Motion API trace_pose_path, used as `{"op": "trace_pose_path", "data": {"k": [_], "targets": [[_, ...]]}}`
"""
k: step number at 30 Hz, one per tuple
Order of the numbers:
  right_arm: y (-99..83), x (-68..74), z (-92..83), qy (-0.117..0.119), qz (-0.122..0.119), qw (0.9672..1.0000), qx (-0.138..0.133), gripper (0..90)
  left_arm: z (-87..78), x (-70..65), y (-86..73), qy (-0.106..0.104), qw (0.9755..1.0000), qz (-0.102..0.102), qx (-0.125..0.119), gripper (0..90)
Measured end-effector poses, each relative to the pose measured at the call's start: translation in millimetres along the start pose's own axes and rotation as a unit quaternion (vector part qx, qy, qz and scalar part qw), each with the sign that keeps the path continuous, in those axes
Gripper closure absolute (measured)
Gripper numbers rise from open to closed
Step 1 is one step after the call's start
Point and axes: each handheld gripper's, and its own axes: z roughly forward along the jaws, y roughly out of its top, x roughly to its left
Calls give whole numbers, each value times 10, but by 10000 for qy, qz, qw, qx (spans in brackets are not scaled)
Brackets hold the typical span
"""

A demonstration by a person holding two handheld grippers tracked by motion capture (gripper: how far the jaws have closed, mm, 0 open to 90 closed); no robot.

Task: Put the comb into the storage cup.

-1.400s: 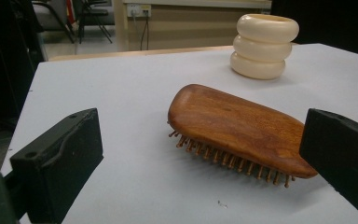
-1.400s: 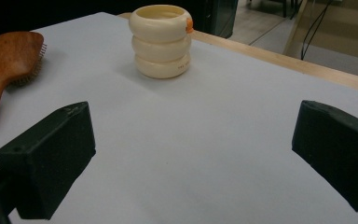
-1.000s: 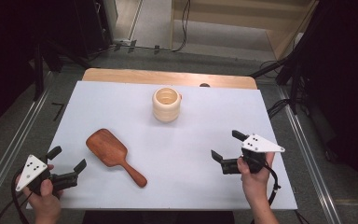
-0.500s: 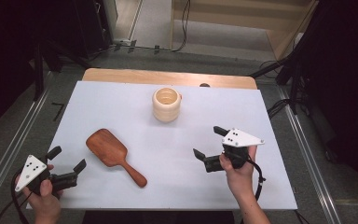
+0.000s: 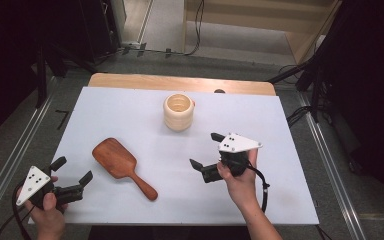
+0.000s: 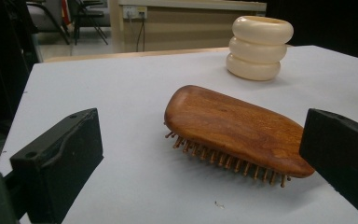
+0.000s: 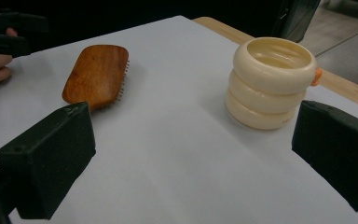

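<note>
Since a second ago, my right tongs have slid from the table's right edge toward the middle, while my left tongs have stayed at the near left corner. Both pairs are spread apart and hold nothing. A wooden hairbrush lies bristles down on the white table, between my two hands, its handle pointing toward me. A cream ribbed cup stands upright farther back. I judge I am at the reaching step. Next, I would bring the right tongs over the handle and close on it.
</note>
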Motion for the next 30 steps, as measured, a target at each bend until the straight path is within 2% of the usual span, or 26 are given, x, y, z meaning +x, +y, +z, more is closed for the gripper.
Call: {"op": "trace_pose_path", "data": {"k": [18, 30], "targets": [[270, 191, 317, 283, -219, 9990, 254, 0, 8, -10, -1, -19, 10000, 63, 10, 0], [374, 338, 532, 479, -332, 9974, 435, 0, 10, -15, 0, -36, 9999, 106, 21, 0]]}}
